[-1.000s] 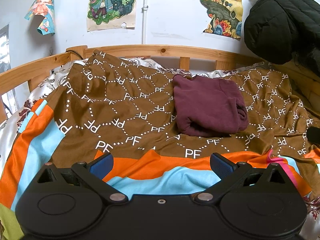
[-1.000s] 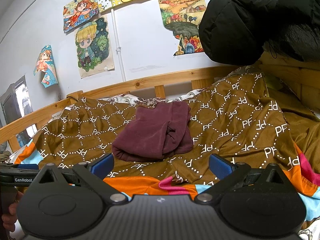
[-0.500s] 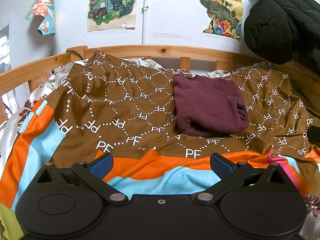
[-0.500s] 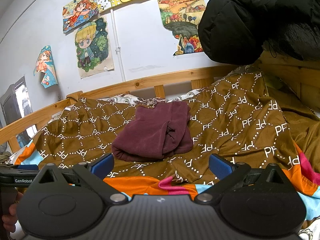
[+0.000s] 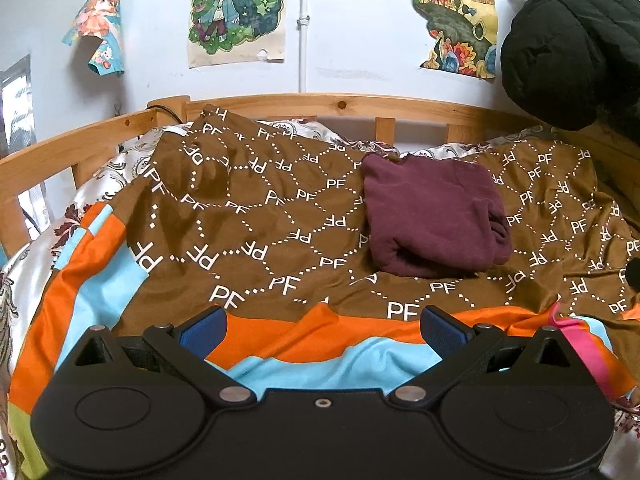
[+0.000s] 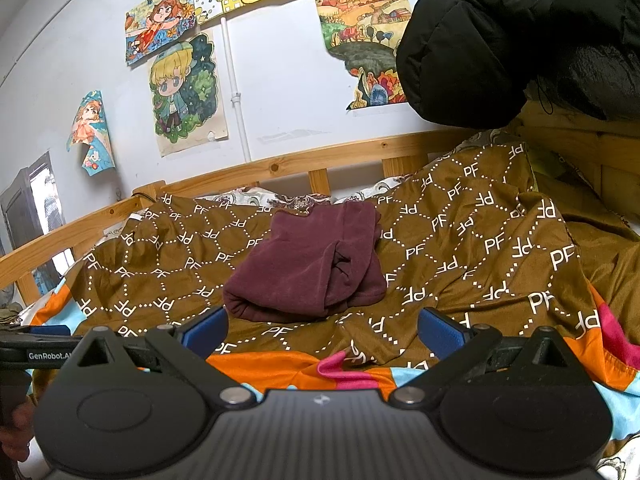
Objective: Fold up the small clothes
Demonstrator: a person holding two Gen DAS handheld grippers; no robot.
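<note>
Left wrist view: the left gripper [image 5: 322, 330] hangs low over the near edge of the bed, its blue fingers [image 5: 203, 330] spread wide with nothing between them. Beneath lies a patterned blanket [image 5: 256, 216], brown with white "PF" lettering, orange and light blue at the near hem. The maroon garment [image 5: 432, 216] rests on the blanket toward the far side, right of centre, near the wooden bed rail [image 5: 340, 104]. It is a compact rectangular bundle, a rolled edge showing on its right side. Well apart from the gripper; no contact.

Right wrist view: the right gripper [image 6: 322, 330] is likewise released, fingers [image 6: 438, 332] parted and empty. The maroon garment [image 6: 308, 264] sits just ahead, beyond the fingers, not touched. Doubled layers visible at its near and right edges. A black jacket [image 6: 520, 40] hangs upper right. The left gripper's body [image 6: 36, 354] shows at the left edge.

Judgement: this piece looks folded and set down. No other loose small clothes are visible in either view, so whether more remain cannot be told.
</note>
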